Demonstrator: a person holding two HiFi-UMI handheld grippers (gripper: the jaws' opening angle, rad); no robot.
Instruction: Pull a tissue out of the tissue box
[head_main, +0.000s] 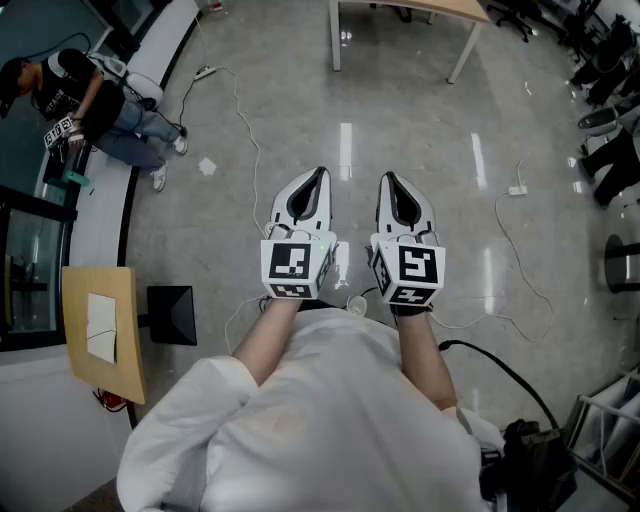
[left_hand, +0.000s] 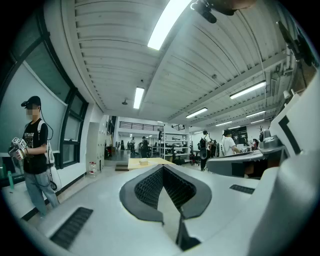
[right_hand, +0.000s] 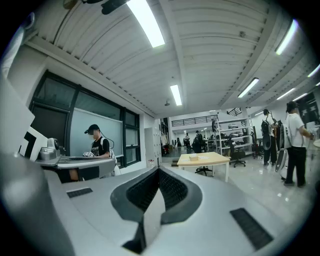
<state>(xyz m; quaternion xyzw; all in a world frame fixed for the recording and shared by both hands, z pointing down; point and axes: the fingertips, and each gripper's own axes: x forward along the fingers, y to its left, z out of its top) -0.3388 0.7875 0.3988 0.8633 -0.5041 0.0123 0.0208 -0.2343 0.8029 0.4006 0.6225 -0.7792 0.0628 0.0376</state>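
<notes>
A small pale tissue box (right_hand: 192, 157) sits on a light wooden table (right_hand: 210, 160) far ahead across the room; the left gripper view shows the same tissue box (left_hand: 143, 161) on that table (left_hand: 150, 163). Only the table's near edge (head_main: 440, 8) reaches the top of the head view, and the box is hidden there. My left gripper (head_main: 318, 178) and right gripper (head_main: 388, 182) are held side by side over the grey floor, well short of the table. In both gripper views the jaws meet at the tips, left gripper (left_hand: 162, 168) and right gripper (right_hand: 159, 171), with nothing between them.
A person in a cap (head_main: 70, 95) stands at the left by the windows, holding grippers. A small wooden stand (head_main: 100, 330) and a black box (head_main: 172, 313) lie at my left. Cables (head_main: 240, 110) trail over the floor. Office chairs (head_main: 610, 150) stand at the right, shelves and people (right_hand: 295, 140) farther off.
</notes>
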